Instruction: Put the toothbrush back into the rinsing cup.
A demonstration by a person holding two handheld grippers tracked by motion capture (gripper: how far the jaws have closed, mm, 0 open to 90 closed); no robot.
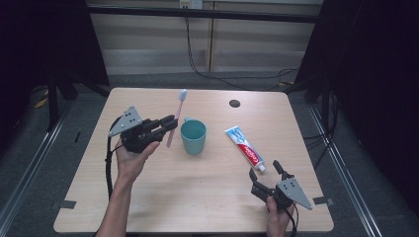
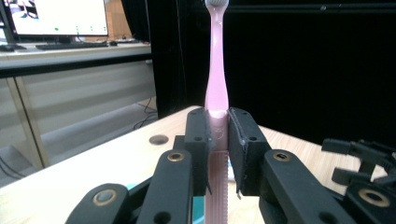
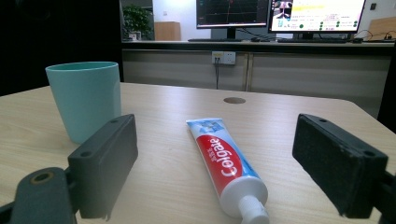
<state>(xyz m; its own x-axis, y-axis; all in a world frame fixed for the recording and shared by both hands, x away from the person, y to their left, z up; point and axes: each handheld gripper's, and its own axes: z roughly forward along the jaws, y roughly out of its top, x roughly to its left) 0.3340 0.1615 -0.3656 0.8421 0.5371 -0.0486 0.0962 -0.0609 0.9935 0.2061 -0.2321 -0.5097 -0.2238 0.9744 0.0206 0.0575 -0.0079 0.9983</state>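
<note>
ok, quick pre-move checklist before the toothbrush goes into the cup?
1. Left gripper shut on toothbrush: ok.
2. Toothbrush upright, bristles up, in the left gripper view: ok.
3. Cup upright, mouth open: ok.
4. Toothbrush over the cup mouth: not ok, it is left of the cup in the high view.
5. Right gripper open, holding nothing: ok.
6. Toothpaste apart from the cup: ok.
</note>
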